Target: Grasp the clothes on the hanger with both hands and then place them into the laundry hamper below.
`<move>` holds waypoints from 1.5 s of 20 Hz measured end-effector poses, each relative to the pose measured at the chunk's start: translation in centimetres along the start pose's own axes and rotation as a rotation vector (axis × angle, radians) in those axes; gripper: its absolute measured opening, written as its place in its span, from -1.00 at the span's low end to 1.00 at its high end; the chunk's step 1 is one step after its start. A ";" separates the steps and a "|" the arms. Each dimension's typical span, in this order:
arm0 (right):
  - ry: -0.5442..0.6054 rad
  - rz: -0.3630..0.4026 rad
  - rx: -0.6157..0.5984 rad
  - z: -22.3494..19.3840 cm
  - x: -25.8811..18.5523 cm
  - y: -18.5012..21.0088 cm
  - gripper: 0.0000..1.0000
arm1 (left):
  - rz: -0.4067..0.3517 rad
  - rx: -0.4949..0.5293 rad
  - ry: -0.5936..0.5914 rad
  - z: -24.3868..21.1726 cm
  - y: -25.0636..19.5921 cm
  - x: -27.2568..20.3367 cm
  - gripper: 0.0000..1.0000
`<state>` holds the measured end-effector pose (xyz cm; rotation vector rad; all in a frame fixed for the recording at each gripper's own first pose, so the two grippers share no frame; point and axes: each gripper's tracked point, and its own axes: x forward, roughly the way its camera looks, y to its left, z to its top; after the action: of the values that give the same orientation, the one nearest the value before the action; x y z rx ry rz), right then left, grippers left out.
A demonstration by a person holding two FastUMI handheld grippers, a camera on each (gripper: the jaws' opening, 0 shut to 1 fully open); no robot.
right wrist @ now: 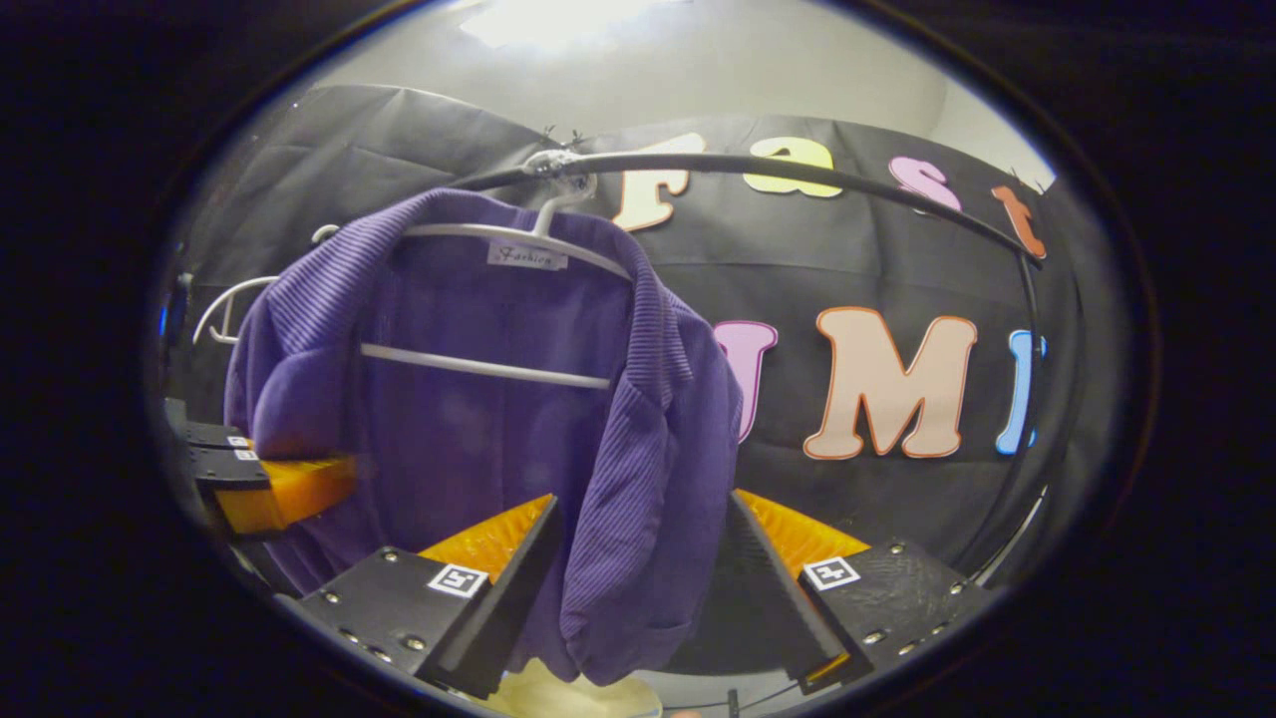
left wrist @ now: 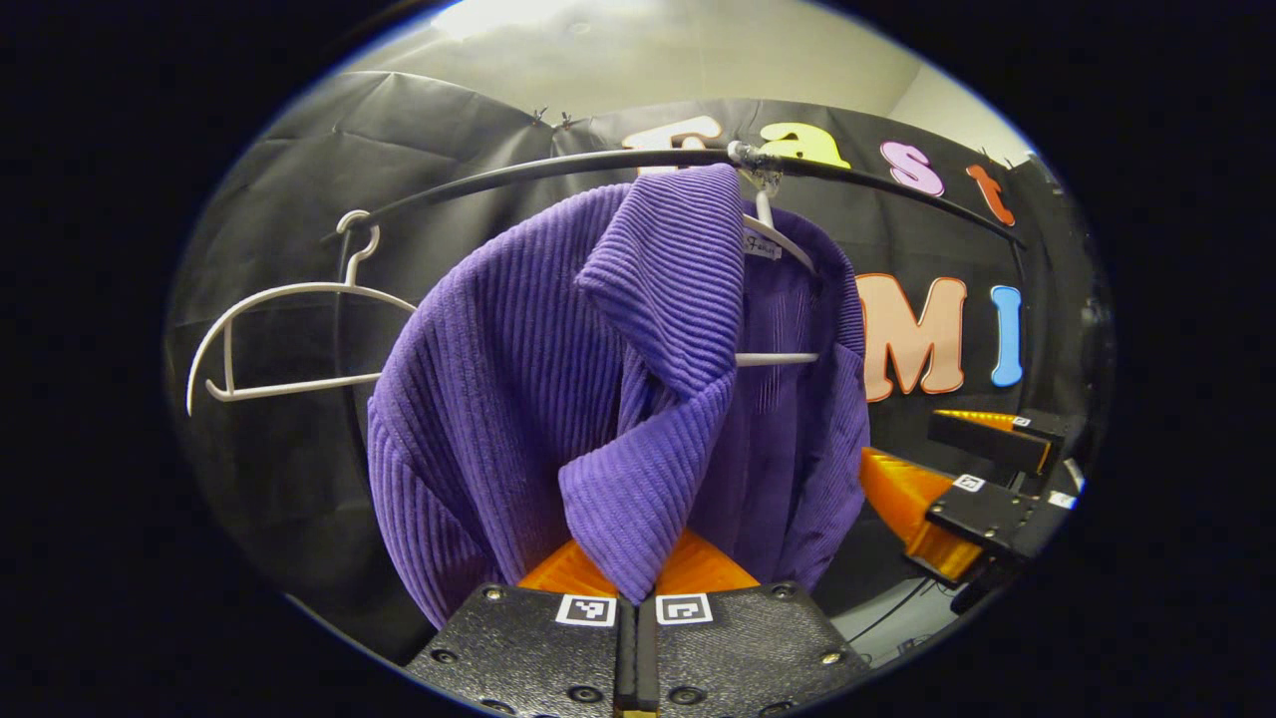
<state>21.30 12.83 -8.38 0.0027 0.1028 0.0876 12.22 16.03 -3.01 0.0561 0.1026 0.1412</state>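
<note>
My left gripper is pinched tight on the purple jacket's front edge while my right gripper gapes around its other edge, so I can lift it off the hanger under the rail.

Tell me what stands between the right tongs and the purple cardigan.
Nothing visible: the right tongs are open, with the purple cardigan's front edge hanging between the fingers. The left tongs are already shut on its other front edge.
</note>
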 end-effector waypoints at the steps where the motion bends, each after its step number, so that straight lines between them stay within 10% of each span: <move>1: -0.004 -0.017 0.005 -0.1 0.5 0.1 0.99 | -0.017 0.008 0.003 0.0 0.1 0.1 -0.99; 8: -0.003 -0.169 0.009 -0.9 3.2 -0.8 0.98 | -0.115 0.030 0.002 0.1 0.1 -0.5 -0.95; 16: 0.052 -0.172 0.054 -1.9 6.1 -1.0 0.99 | -0.066 0.055 -0.037 1.5 1.0 -1.4 -1.00; 20: 0.115 -0.151 0.090 -3.3 7.0 -0.9 0.49 | -0.017 0.059 -0.049 2.0 1.4 -1.9 -0.99; 22: 0.134 -0.140 0.110 -3.6 7.1 -1.1 -0.39 | 0.012 0.065 -0.055 2.3 1.7 -2.3 -1.00; 26: 0.145 -0.168 0.113 -3.4 6.8 -2.1 -0.86 | 0.075 0.079 -0.079 3.4 2.9 -3.2 -0.99; 30: 0.131 -0.182 0.108 -2.8 6.8 -4.0 -0.86 | 0.140 0.065 -0.089 4.6 4.1 -4.1 -0.99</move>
<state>28.13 9.41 -11.87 0.0956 0.2376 -0.1001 8.16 19.25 2.21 0.1339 0.0142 0.2751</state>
